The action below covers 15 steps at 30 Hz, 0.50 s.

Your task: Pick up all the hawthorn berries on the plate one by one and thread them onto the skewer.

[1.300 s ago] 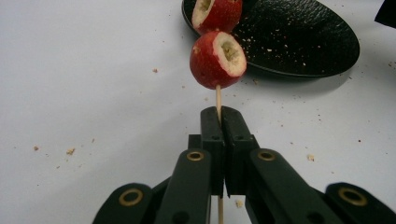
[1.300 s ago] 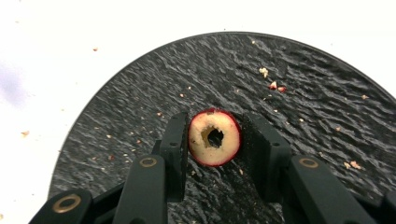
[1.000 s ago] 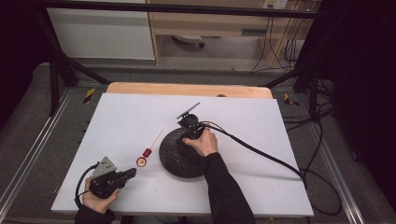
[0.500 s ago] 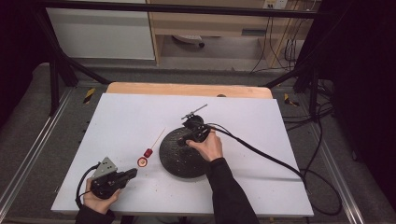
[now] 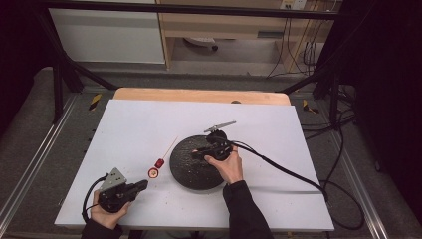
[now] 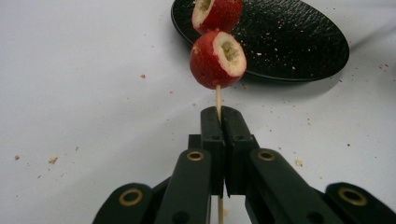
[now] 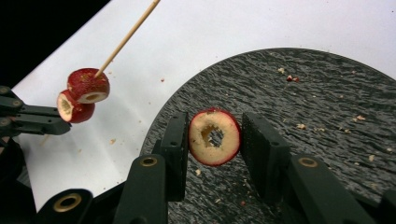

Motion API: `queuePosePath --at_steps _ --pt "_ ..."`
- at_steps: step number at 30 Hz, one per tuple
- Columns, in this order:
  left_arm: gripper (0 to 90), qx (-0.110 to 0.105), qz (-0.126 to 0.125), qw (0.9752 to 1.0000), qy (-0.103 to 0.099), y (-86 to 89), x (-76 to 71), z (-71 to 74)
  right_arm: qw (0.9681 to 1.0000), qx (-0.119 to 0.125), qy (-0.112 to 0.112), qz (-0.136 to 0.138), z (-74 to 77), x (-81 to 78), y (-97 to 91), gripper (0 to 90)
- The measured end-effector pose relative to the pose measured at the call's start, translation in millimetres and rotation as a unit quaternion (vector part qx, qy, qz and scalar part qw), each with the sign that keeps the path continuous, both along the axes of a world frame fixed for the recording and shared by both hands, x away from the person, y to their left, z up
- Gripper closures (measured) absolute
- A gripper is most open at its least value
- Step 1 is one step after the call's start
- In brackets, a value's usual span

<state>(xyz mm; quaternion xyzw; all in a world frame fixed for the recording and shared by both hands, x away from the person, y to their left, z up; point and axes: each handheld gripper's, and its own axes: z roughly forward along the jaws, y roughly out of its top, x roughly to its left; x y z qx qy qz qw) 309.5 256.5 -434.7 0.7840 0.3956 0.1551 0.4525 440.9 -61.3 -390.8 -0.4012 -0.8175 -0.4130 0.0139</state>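
Right hand-held gripper [image 7: 214, 140] pinches a cored fruit slice [image 7: 214, 137] by its rim. Left hand-held gripper [image 6: 221, 126] clamps the skewer [image 6: 218, 99]. The slice looks light, soft and easily crushed.

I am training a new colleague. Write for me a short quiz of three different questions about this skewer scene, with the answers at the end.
1. True or false: the left claw is shut on the wooden skewer.
2. How many red fruit pieces sit on the skewer?
3. Multiple choice: the cored fruit slice between the jaws of the right claw is over
A. the bare white table
B. the black plate
C. a wooden board

Key:
1. True; its jaws are closed tight around the stick.
2. Two, one behind the other.
3. B; the jaws grip the slice just above the plate, near its rim.
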Motion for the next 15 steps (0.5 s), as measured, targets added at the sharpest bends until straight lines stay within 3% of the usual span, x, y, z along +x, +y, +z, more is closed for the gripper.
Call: queuePosePath --at_steps 8,15 --pt "88.2 -0.001 -0.001 1.0 -0.002 -1.8 -0.8 0.4 0.9976 0.062 -0.015 -0.026 -7.7 -12.8 -6.3 63.1" --pt "88.2 -0.005 -0.002 1.0 -0.004 -5.2 -1.9 0.5 0.9892 0.131 -0.029 -0.059 -15.8 -25.5 -8.9 63.2"
